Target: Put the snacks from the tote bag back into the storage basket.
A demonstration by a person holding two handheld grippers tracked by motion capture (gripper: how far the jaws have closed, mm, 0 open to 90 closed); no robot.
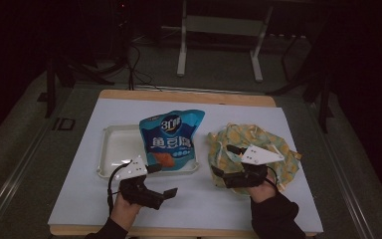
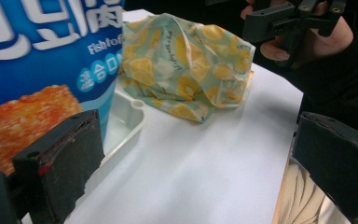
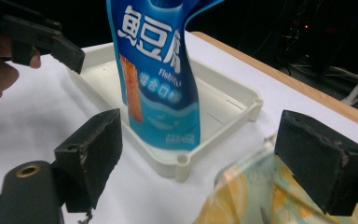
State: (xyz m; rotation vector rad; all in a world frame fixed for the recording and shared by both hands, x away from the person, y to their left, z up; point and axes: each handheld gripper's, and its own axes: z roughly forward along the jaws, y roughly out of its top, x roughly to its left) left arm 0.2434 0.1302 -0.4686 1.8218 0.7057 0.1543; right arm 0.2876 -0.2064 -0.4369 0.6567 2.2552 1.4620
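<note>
A blue snack bag (image 1: 170, 138) (image 2: 23, 51) (image 3: 161, 70) stands upright in the near right corner of a white tray (image 1: 114, 149) (image 2: 126, 128) (image 3: 230, 100). To its right a lemon-print cloth bag (image 1: 258, 144) (image 2: 186, 65) (image 3: 242, 196) lies crumpled on the table. My left gripper (image 1: 162, 180) (image 2: 196, 140) is open and empty just in front of the tray, facing the cloth bag. My right gripper (image 1: 225, 160) (image 3: 203, 140) is open at the cloth bag's left edge, facing the snack bag; one jaw hangs over the cloth.
A white mat (image 1: 79, 179) covers the wooden table (image 1: 189, 95). Beyond the table's far edge stand a metal frame (image 1: 219, 30) and cables on a dark floor. Bare mat lies in front of both grippers and left of the tray.
</note>
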